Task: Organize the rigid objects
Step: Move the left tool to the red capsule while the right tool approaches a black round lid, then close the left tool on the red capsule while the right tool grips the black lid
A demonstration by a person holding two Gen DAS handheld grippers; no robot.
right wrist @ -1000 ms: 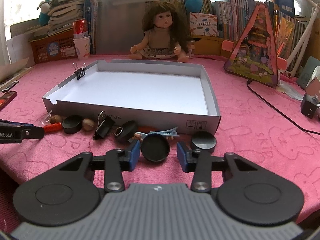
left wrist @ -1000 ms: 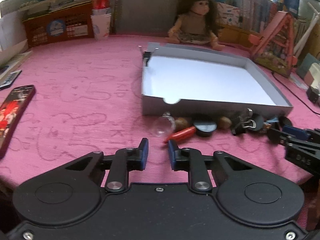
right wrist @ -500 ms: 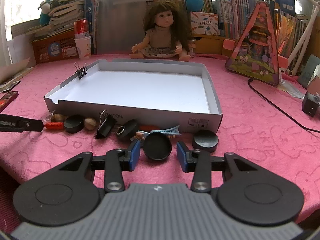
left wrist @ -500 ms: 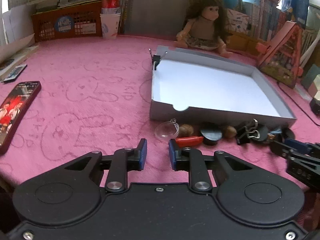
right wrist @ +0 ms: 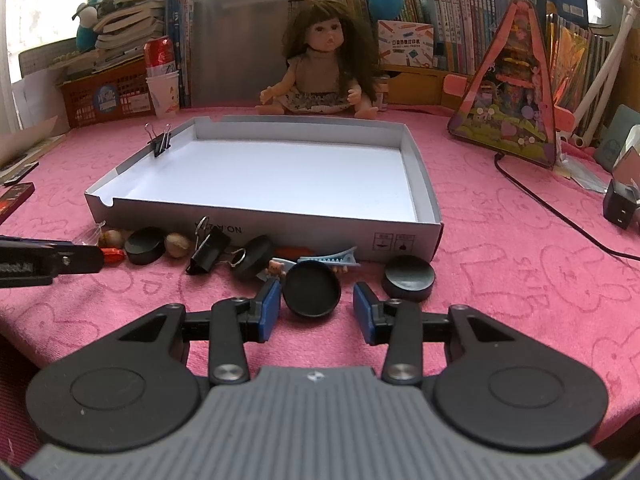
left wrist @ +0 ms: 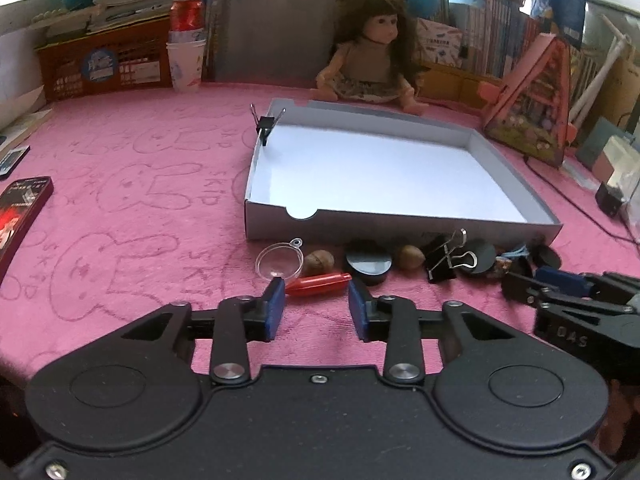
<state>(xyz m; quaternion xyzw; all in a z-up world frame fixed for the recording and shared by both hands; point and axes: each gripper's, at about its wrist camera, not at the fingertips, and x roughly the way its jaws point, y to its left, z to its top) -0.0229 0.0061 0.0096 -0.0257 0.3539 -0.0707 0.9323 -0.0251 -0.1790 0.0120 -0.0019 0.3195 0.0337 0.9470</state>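
Note:
A grey cardboard tray (left wrist: 400,226) (right wrist: 280,232) lies on the pink cloth with a binder clip (left wrist: 265,125) clamped on its left rim. Small items line its front wall: a clear dome (left wrist: 278,266), two nuts, black discs (left wrist: 368,264), a black binder clip (right wrist: 208,252) and a blue hair clip (right wrist: 332,258). My left gripper (left wrist: 316,306) is open, and a red capsule-shaped piece (left wrist: 318,284) lies on the cloth between its fingertips. My right gripper (right wrist: 316,312) is open around a black round lid (right wrist: 312,294), with a gap on the right side. Another black disc (right wrist: 408,278) sits just right of it.
A doll (right wrist: 320,76) sits behind the tray. A phone (left wrist: 20,216) lies at the left edge. To the right stand a triangular toy house (right wrist: 508,96), a black cable (right wrist: 560,216) and a charger (right wrist: 620,204). Cups, a crate and books line the back.
The left jaws stand wider than before, and the left gripper has shifted so the red piece now lies between its tips. The right gripper and the lid have not moved.

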